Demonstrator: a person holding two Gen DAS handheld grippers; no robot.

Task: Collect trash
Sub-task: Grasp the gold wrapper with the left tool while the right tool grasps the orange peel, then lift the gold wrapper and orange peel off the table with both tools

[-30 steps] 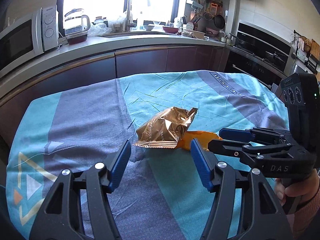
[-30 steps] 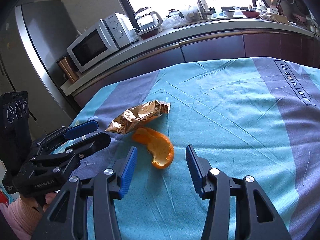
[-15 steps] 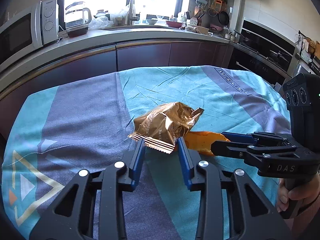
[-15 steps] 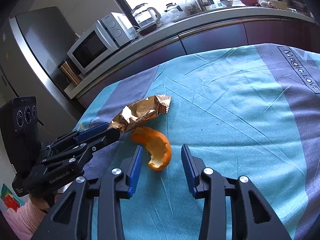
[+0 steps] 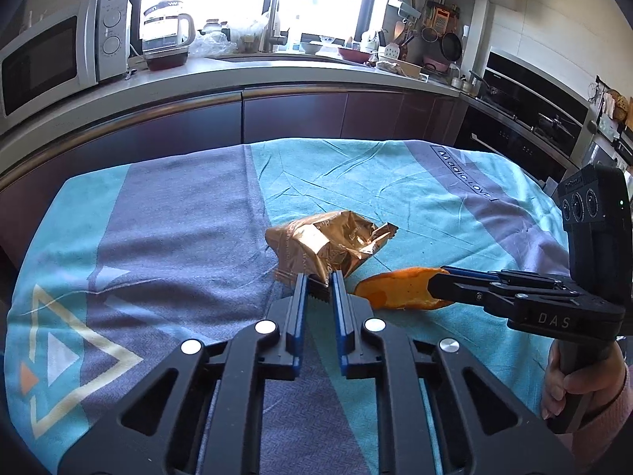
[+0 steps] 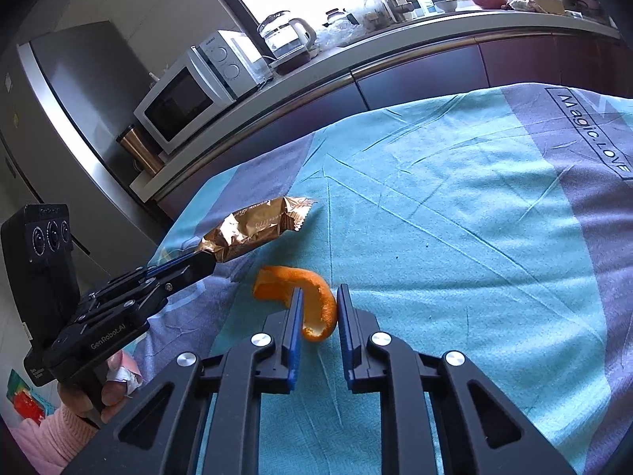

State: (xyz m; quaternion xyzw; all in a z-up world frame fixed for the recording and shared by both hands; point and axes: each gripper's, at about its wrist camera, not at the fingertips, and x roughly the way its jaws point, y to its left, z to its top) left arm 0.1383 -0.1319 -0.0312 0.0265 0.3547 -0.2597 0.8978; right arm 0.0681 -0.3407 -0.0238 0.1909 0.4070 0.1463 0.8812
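A crumpled gold snack wrapper [image 5: 324, 243] lies on the teal and grey tablecloth, and a curled orange peel [image 5: 395, 291] lies just to its right. My left gripper [image 5: 318, 281] is closing, its blue pads pinching the wrapper's serrated near edge. The right wrist view shows the same wrapper [image 6: 257, 225] clamped at its end by the left gripper [image 6: 207, 259]. My right gripper [image 6: 319, 297] is closing too, with the peel [image 6: 285, 279] caught between its pads. Seen from the left wrist, the right gripper [image 5: 437, 281] holds the peel's right end.
The tablecloth [image 5: 435, 206] covers the whole table. Behind it runs a kitchen counter with a microwave [image 5: 51, 59] and a kettle [image 5: 166, 35]. An oven [image 5: 534, 118] stands at the right and a fridge [image 6: 79, 99] at the left. A hand in a pink sleeve [image 5: 573, 396] holds each gripper.
Both grippers went from wide open to nearly shut. The left one closed in on the wrapper's edge, the right one on the orange peel. The wrapper has shifted a little.
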